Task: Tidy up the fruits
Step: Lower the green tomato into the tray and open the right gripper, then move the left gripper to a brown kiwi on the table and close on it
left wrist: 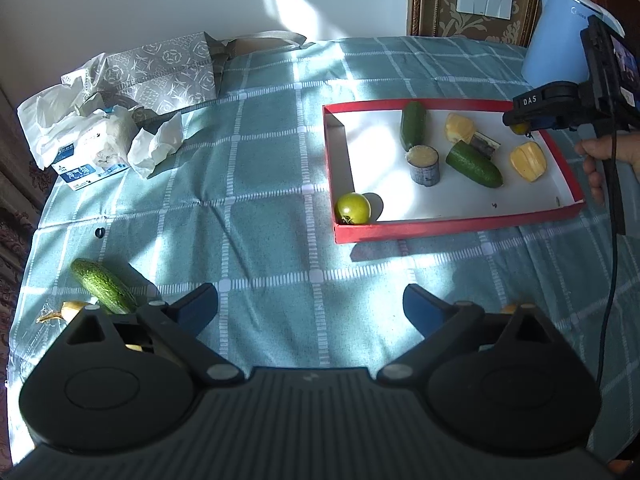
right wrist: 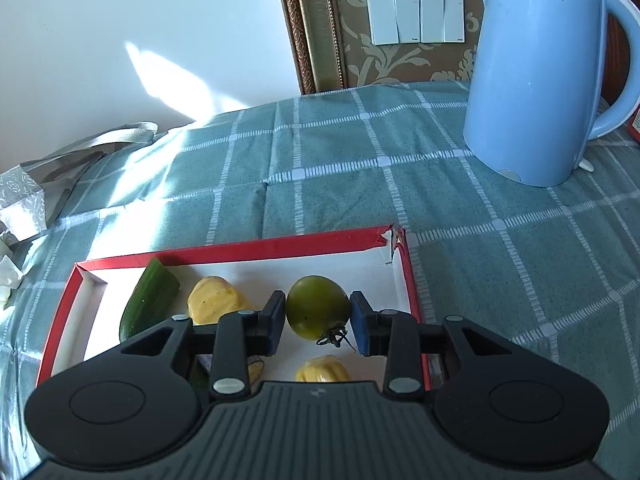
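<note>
Red cardboard walls frame the shallow box [right wrist: 256, 246] that lies directly beneath and ahead of the right gripper [right wrist: 318, 322], whose blue-padded fingers pinch a green tomato [right wrist: 316, 306] from either side, stem pointing down toward the camera. The tomato hangs above the box's white floor near the far right corner, so the step in hand looks like the release. Below and behind the fingers sit a yellow fruit piece [right wrist: 322, 370]; to the fingers' left another yellow piece [right wrist: 214, 298] and a cucumber half [right wrist: 150, 304]. To do this well, I would lower the tomato until it nearly touches the bare floor ahead of the yellow pieces, then part the fingers slowly: a round fruit will likely roll, and the near wall of that corner could stop it. Dropping from height risks a bounce onto the neighbours. The left gripper [left wrist: 310, 304] is spread wide and holds nothing, hovering over the checked tablecloth [left wrist: 248, 184]. Just to its left lies a whole cucumber [left wrist: 104, 286] beside a scrap of banana peel [left wrist: 66, 310], outside the box. A second green tomato [left wrist: 353, 208] rests in the box corner nearest it, ahead and to its right.
</note>
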### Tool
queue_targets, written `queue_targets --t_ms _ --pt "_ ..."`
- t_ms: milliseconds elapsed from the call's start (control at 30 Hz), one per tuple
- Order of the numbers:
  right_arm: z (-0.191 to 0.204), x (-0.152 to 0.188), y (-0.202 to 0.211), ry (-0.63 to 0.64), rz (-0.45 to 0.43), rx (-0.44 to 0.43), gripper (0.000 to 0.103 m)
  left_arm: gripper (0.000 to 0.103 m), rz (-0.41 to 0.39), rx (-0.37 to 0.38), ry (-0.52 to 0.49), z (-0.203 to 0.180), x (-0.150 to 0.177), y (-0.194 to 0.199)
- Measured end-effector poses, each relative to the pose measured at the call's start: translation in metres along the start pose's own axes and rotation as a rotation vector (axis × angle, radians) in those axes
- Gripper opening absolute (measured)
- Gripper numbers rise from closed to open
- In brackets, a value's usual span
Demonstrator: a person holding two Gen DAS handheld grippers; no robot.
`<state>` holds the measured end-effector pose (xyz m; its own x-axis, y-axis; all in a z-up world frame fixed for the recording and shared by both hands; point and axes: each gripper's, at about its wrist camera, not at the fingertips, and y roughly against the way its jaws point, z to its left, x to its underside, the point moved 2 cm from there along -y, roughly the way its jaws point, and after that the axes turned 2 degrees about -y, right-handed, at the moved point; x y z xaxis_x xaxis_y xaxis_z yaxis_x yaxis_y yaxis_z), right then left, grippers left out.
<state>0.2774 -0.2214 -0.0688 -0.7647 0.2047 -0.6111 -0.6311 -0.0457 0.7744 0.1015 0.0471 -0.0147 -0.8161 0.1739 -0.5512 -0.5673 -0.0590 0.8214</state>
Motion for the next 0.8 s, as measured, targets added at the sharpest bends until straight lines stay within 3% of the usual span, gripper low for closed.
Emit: queue_targets --t_ms 100,333,433,800 --pt "0.001 -0.001 0.002 0.019 -0.011 0.025 0.055 0.099 0.003 -0.005 -0.001 0.0 0.0 0.0" --pt "-0.005 0.009 0.067 0.018 -0.096 -0.022 0.057 0.1 0.0 0.008 0.016 -0.004 -0.005 -0.005" --pt "-0.007 0.032 0.104 0.046 -0.116 -0.042 0.071 0.103 0.005 0.017 0.018 -0.01 -0.007 -0.008" --pt "-0.026 0.13 0.172 0.063 -0.036 -0.007 0.071 0.103 0.038 0.052 -0.011 -0.042 -0.004 -0.014"
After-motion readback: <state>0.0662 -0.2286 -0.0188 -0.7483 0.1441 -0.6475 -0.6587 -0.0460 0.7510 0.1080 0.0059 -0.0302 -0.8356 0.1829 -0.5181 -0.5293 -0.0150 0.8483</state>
